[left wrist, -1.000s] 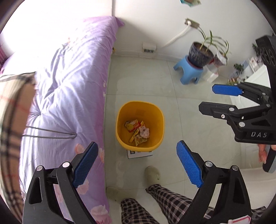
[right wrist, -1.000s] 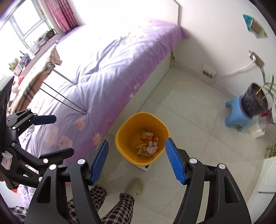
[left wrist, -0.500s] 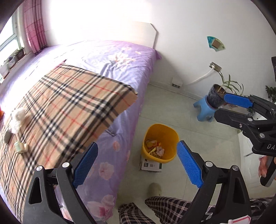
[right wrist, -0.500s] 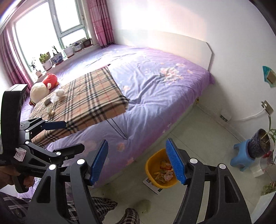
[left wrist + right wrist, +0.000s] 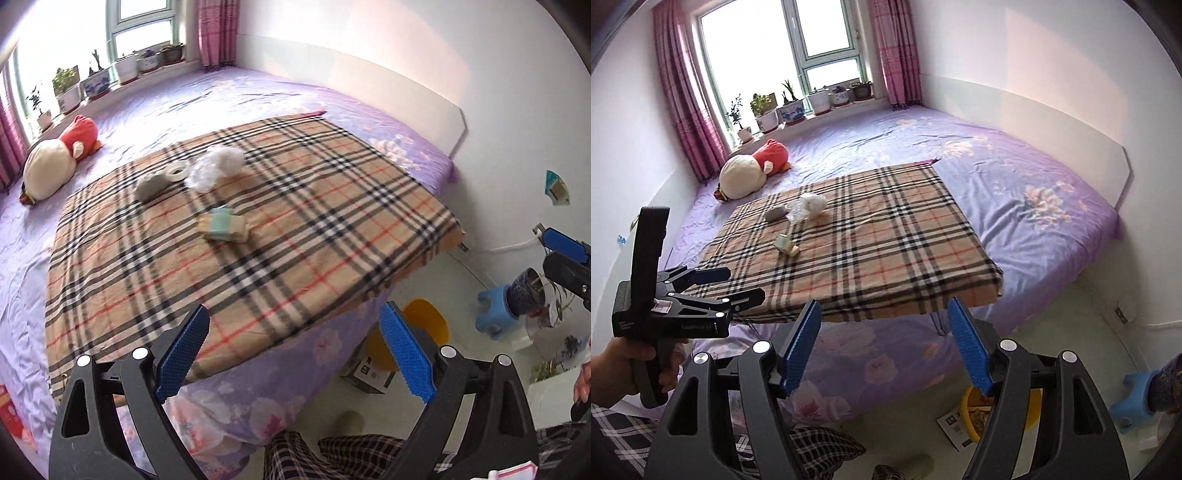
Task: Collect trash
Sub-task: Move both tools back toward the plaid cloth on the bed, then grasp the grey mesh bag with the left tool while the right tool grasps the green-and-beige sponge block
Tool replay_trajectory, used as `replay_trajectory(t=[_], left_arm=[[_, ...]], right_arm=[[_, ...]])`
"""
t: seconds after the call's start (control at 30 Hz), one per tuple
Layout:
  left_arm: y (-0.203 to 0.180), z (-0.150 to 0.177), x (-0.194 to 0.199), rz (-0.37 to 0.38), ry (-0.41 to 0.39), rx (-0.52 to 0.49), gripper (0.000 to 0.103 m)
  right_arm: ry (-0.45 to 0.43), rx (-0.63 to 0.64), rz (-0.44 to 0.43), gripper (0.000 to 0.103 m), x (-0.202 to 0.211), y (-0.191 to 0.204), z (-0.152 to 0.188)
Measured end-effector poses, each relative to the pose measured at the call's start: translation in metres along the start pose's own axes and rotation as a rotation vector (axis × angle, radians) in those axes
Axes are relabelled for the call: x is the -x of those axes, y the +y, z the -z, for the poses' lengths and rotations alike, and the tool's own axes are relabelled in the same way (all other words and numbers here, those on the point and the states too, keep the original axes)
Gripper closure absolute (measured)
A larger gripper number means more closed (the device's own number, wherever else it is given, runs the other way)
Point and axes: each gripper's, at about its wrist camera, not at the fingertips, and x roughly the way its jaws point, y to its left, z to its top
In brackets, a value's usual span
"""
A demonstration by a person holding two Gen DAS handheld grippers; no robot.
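On a low table under a plaid cloth [image 5: 295, 221] lie a crumpled white wad [image 5: 216, 166], a grey lump [image 5: 149, 186], a small pale ring [image 5: 176, 170] and a green and beige packet [image 5: 223, 225]. The wad [image 5: 812, 203] and the packet [image 5: 786, 245] also show in the right wrist view. My left gripper [image 5: 295, 314] stands open and empty, above the cloth's near edge. My right gripper [image 5: 884, 306] is open too, with nothing between its pads. A yellow bin [image 5: 424, 321] holding wrappers stands on the floor, partly hidden behind the fingers. The right wrist view shows that bin [image 5: 966, 406] low down.
The table stands on a bed with a purple sheet [image 5: 1015, 192]. A red and white plush toy [image 5: 55, 162] lies near the window, where potted plants [image 5: 775, 110] line the sill. A blue stool [image 5: 491, 306] carries a plant pot. A small box [image 5: 369, 369] lies by the bin. Plaid-trousered legs [image 5: 351, 454] are below.
Both views have swung up from the yellow bin on the floor to the bed and the plaid-covered table. The bin has slid to the lower right. Both grippers stay open and empty.
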Motion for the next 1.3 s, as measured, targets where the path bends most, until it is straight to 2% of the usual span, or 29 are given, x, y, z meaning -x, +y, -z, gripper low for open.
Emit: replay_trajectory(t=[0.2, 0.3, 0.53, 0.7, 0.87, 1.1, 1.17, 1.3], left_arm=[[0.058, -0.01, -0.006, -0.067, 0.001, 0.066, 0.011], [0.083, -0.021, -0.016, -0.094, 0.005, 0.079, 0.011], [0.135, -0.053, -0.059, -0.121, 0.042, 0.097, 0.011], [0.158, -0.071, -0.086, -0.121, 0.075, 0.099, 0.011], [0.166, -0.084, -0.102, -0.113, 0.082, 0.074, 0.012], [0.169, -0.101, -0.129, -0.107, 0.101, 0.024, 0.02], [0.169, -0.108, -0.134, -0.104, 0.1, 0.014, 0.021], [0.174, -0.123, -0.144, -0.107, 0.098, 0.015, 0.027]], right_arm=[[0.031, 0.053, -0.069, 0.03, -0.042, 0.04, -0.017], [0.046, 0.085, -0.09, 0.027, -0.066, 0.064, -0.025], [0.107, 0.114, -0.179, 0.026, -0.129, 0.106, -0.044], [0.175, 0.135, -0.183, 0.027, -0.175, 0.123, -0.052], [0.232, 0.202, -0.128, 0.038, -0.21, 0.134, -0.051], [0.242, 0.275, -0.08, 0.04, -0.234, 0.143, -0.05], [0.24, 0.293, -0.064, 0.052, -0.236, 0.147, -0.052], [0.247, 0.282, -0.054, 0.06, -0.238, 0.149, -0.056]])
